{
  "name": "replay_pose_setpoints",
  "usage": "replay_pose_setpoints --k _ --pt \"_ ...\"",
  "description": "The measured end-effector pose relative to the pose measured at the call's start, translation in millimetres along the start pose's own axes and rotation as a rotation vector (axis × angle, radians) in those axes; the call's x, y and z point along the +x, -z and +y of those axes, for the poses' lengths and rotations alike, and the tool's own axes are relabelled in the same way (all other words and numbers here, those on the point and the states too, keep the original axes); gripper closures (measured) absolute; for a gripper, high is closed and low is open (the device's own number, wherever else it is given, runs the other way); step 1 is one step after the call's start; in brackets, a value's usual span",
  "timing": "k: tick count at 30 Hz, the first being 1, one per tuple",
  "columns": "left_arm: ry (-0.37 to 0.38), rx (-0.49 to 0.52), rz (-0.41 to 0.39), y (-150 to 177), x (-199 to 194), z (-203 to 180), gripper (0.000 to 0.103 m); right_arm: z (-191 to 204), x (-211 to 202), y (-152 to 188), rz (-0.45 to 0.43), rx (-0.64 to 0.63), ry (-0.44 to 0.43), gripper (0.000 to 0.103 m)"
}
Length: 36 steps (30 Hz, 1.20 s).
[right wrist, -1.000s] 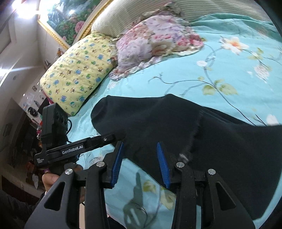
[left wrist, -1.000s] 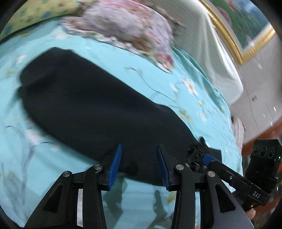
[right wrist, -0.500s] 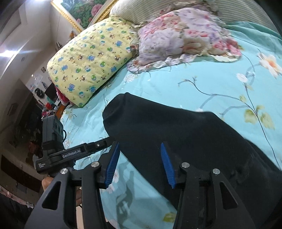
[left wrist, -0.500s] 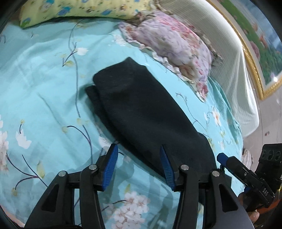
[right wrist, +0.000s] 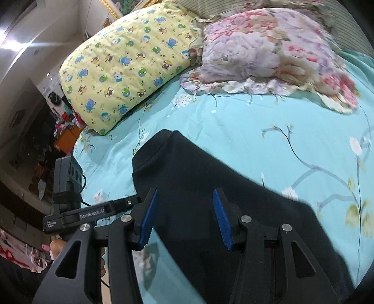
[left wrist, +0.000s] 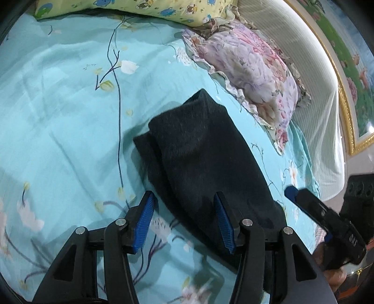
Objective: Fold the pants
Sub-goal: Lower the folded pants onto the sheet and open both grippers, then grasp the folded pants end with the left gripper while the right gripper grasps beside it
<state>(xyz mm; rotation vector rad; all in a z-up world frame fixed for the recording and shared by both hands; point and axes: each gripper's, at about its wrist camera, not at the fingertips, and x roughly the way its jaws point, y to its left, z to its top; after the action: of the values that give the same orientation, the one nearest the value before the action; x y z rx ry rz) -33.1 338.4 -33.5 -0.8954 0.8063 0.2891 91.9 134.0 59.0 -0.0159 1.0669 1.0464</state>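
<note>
Your left gripper (left wrist: 184, 221) hangs over the near edge of the dark pants (left wrist: 201, 159), its blue-padded fingers (left wrist: 145, 222) spread wide with nothing between them; whether the pads touch the cloth you cannot tell. The pants lie as a long folded strip on the turquoise floral bedsheet (left wrist: 58, 112), a lower layer showing along their left edge. Their near end is cut off behind your gripper's frame. To the left of the pants you have a broad stretch of bare sheet. Beyond them sits the pink floral pillow (left wrist: 252, 70), close to their far end but apart, with the yellow cartoon pillow (left wrist: 140, 9) cut off by the top of that view. At the right edge your right gripper (left wrist: 325, 224) is blurred and only partly in frame.

From the right wrist view, the right gripper (right wrist: 184, 217) is likewise spread and empty above the pants (right wrist: 210, 177), whose right end runs out of frame. The left gripper (right wrist: 93, 214) pokes in beside the bed's left edge.
</note>
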Motion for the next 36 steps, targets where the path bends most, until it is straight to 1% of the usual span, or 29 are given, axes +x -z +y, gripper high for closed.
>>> replay_pose_setpoints --k 4,10,13,16,18,19,20,21,22,23,24,25,30,36 --pt "0.014 -0.018 0.004 -9 8 4 0.05 -1 23 -24 0.048 -0.047 -0.006 0.053" --pt "0.052 -0.055 0.011 -20 15 12 0.05 4 75 -57 0.149 -0.174 -0.002 0.053" --pt "0.06 -0.069 0.009 -24 17 15 0.051 4 99 -69 0.187 -0.203 -0.013 0.053" --pt "0.04 -0.062 0.002 -26 19 13 0.056 2 122 -78 0.234 -0.205 -0.037 0.053" --pt "0.026 -0.054 -0.006 -26 20 13 0.064 1 133 -79 0.265 -0.198 -0.059 0.054" --pt "0.023 -0.054 -0.012 -26 21 13 0.066 0 136 -79 0.276 -0.193 -0.07 0.054" --pt "0.021 -0.058 -0.02 -26 21 14 0.07 0 140 -79 0.287 -0.188 -0.078 0.056" --pt "0.02 -0.059 -0.02 -26 22 14 0.073 1 141 -78 0.286 -0.186 -0.078 0.067" --pt "0.023 -0.056 -0.02 -27 22 14 0.075 2 140 -77 0.289 -0.183 -0.088 0.072" --pt "0.027 -0.051 -0.019 -27 21 12 0.079 3 139 -77 0.286 -0.179 -0.091 0.074" --pt "0.032 -0.044 -0.019 -27 19 10 0.083 4 137 -76 0.279 -0.177 -0.09 0.078" --pt "0.035 -0.034 -0.021 -26 17 7 0.084 4 132 -75 0.269 -0.172 -0.095 0.08" --pt "0.046 0.046 -0.062 -25 -5 -23 0.086 4 100 -76 0.194 -0.136 -0.127 0.083" --pt "0.084 0.139 -0.097 -15 -32 -65 0.086 6 41 -75 0.085 -0.114 -0.162 0.084"
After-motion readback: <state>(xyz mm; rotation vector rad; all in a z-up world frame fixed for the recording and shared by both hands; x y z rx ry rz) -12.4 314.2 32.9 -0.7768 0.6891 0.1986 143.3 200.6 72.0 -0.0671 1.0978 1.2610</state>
